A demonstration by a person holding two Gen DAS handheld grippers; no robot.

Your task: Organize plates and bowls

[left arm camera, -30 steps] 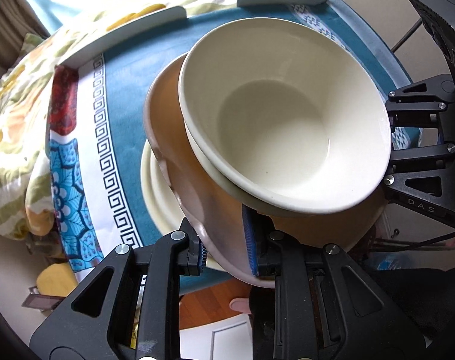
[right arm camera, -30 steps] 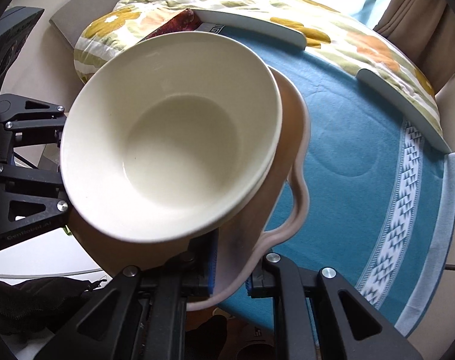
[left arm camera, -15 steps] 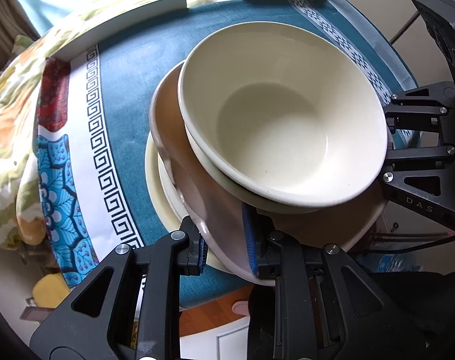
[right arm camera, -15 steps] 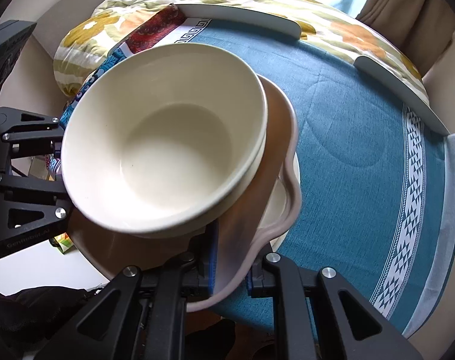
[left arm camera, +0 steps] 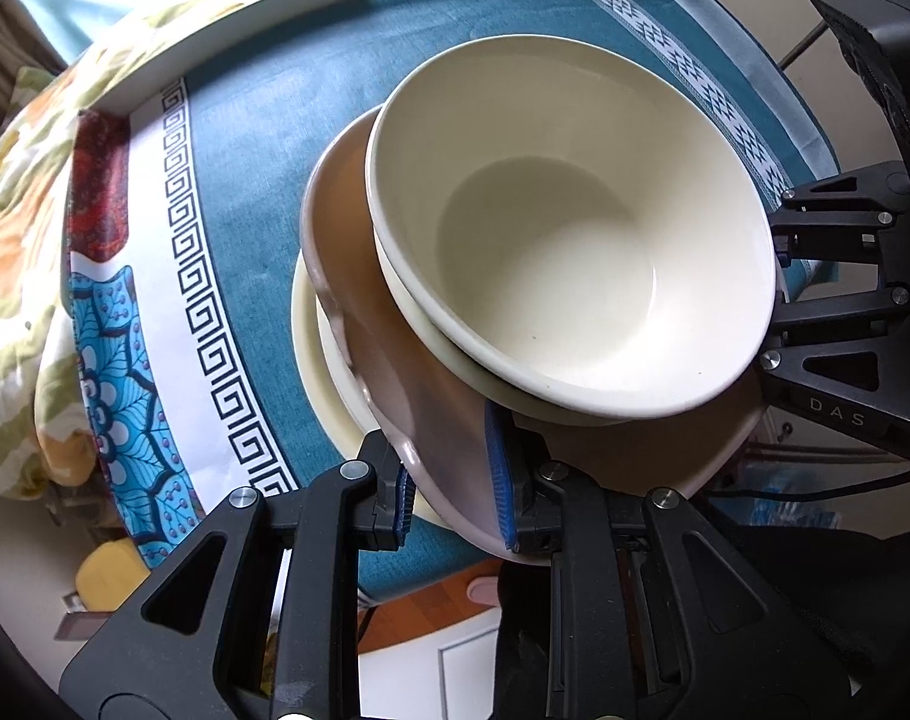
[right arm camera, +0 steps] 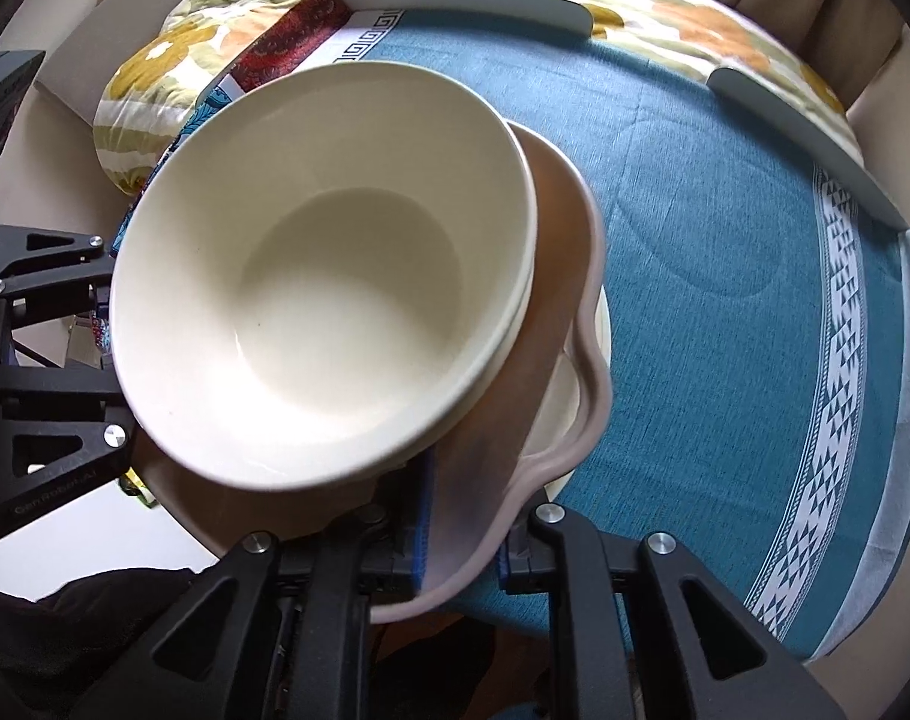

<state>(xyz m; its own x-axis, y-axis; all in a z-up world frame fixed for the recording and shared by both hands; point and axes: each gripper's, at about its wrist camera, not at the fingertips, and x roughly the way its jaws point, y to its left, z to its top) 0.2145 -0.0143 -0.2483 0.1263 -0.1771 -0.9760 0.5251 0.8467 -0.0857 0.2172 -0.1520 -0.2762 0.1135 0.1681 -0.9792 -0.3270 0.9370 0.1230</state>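
Observation:
A pink scalloped plate (left arm camera: 407, 384) carries two nested cream bowls (left arm camera: 574, 252). My left gripper (left arm camera: 455, 498) is shut on the plate's near rim. My right gripper (right arm camera: 460, 534) is shut on the opposite rim of the same plate (right arm camera: 550, 276), with the bowls (right arm camera: 335, 288) on top. The plate hangs tilted just above a cream plate (left arm camera: 311, 336) that lies on the table; that plate also shows under the pink rim in the right wrist view (right arm camera: 565, 414). I cannot tell whether they touch.
The round table has a teal cloth (right arm camera: 724, 240) with white patterned bands (left arm camera: 215, 312). Grey curved guards (right arm camera: 472, 0) sit along its far edge. A floral quilt (left arm camera: 11, 228) lies beyond. The wooden floor (left arm camera: 431, 618) shows below the table's near edge.
Both grippers have lowered the pink plate with the bowls toward the cream plate on the table and shifted it over the cloth. The grips are unchanged.

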